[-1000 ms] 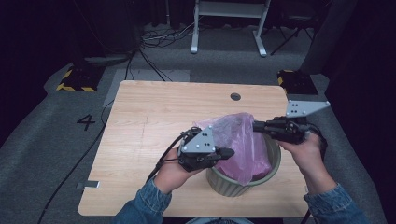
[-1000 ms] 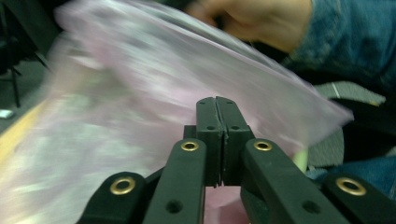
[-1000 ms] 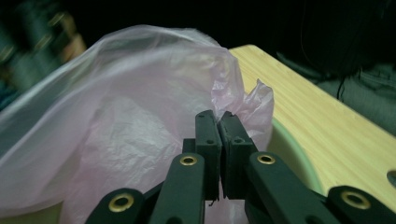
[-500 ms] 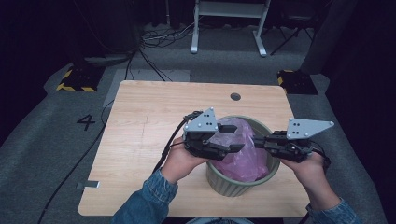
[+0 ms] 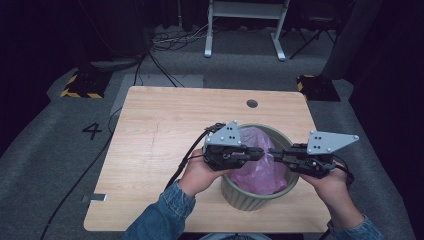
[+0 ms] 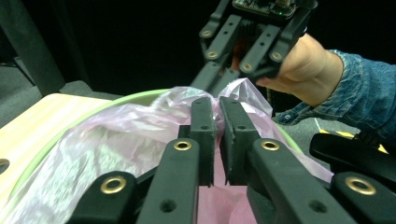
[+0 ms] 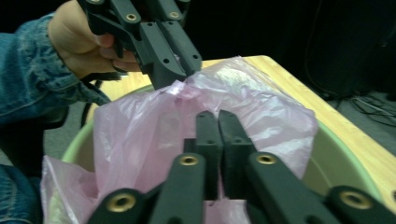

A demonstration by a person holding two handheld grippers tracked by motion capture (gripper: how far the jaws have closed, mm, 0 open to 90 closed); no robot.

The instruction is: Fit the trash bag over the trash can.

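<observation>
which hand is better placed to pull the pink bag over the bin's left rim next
Left, probably. The left hand-held gripper pinches the pink bag just inside the left rim of the green bin; the right hand-held gripper grips the same bunch from the far side.

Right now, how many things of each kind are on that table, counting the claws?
Green bin: 1
Pink plastic bag: 1
Claws: 2, the left claw and the right claw, each pinching the bag
Total: 4

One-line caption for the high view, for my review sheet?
Two hand-held grippers, left gripper and right gripper, pinch a pink plastic bag over a green bin on a wooden table.
</observation>
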